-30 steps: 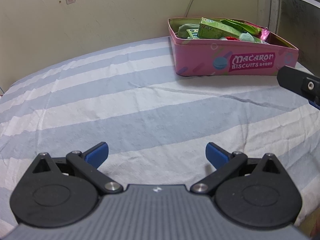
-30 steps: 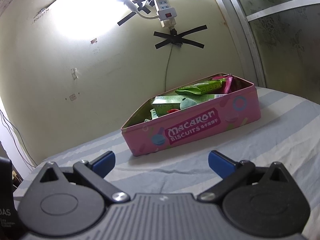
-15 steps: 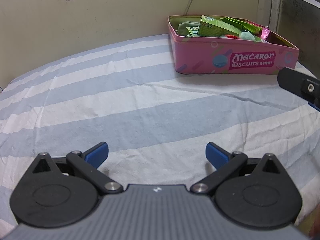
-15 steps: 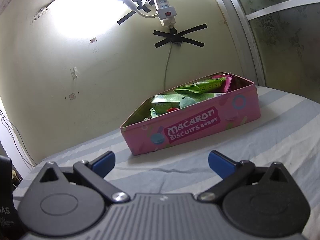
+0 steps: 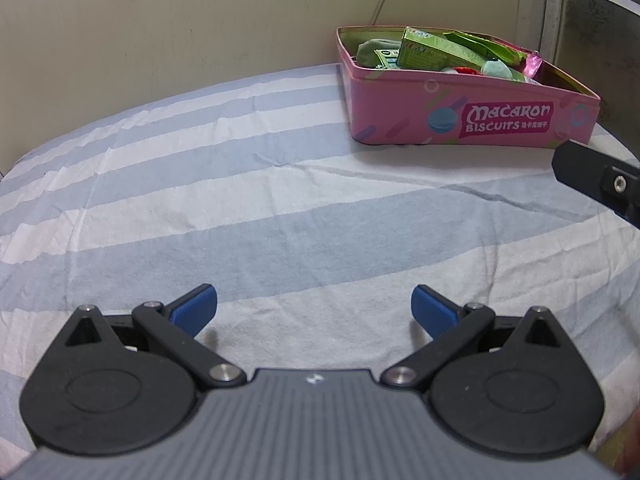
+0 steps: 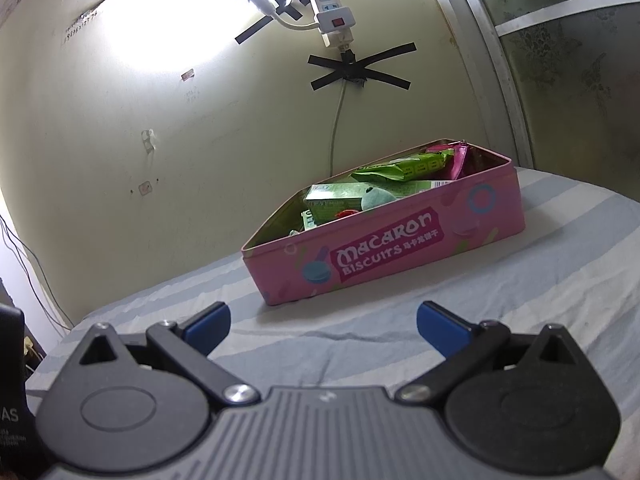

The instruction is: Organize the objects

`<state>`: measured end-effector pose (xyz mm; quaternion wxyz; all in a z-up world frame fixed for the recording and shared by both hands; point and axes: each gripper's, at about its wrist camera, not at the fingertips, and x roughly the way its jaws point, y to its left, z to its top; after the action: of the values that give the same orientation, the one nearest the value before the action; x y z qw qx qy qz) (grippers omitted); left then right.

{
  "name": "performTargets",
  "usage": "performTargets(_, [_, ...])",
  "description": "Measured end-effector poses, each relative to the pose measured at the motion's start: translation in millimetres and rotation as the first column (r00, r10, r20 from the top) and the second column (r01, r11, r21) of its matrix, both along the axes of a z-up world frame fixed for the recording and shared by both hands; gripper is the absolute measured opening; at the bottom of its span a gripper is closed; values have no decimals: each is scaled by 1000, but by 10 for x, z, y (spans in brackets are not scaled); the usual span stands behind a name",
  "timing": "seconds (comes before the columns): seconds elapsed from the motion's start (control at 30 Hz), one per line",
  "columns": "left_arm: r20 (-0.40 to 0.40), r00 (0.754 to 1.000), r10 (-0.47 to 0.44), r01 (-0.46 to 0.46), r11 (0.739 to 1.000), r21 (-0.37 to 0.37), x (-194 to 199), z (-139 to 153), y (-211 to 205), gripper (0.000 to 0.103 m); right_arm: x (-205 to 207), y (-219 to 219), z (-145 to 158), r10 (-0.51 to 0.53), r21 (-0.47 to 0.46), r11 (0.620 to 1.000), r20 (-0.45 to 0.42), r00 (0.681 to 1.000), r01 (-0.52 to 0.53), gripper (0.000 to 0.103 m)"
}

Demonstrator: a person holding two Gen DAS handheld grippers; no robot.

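Your left gripper [image 5: 314,306] sits low over the blue-and-white striped sheet [image 5: 248,216] with its blue fingertips [image 5: 194,305] spread wide and nothing between them. Your right gripper [image 6: 323,324] is likewise spread wide and holds nothing. The pink biscuit tin [image 5: 472,118] stands at the far right of the sheet, near the wall [image 5: 200,20], well apart from both grippers. It is lidless and filled with items: a green carton [image 5: 430,50], a green wrapper [image 6: 404,168] and a pale green plush [image 6: 376,198] show above its rim.
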<state>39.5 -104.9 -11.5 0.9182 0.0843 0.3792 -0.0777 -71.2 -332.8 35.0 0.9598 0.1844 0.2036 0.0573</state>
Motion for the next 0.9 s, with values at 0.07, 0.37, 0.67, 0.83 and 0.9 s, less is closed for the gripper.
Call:
performTargets(0.07, [-3,1000,-1,1,1000,0,4,-9,4,103,3,9,-1,-1,-1,1000,-2,1000,1,103])
performTargets(0.37, [-10,1000,-2,2,1000,-3,6,-32,8,103,9,7,-19,-4,2,1000,-8,1000,4,103])
performTargets(0.67, [-21,1000,-8,8,1000,-6,24,-55,29,103,8,10,-27,-5,3,1000,-10,1000,5,103])
performTargets(0.83, [-28,1000,-9,8,1000,-8,32,-67,34,103,9,9,-26,-5,4,1000,-11,1000,5,103])
performTargets(0.9, [-30,1000,-9,9,1000,-9,38,-69,39,103,7,12,-42,-6,5,1000,-14,1000,6,103])
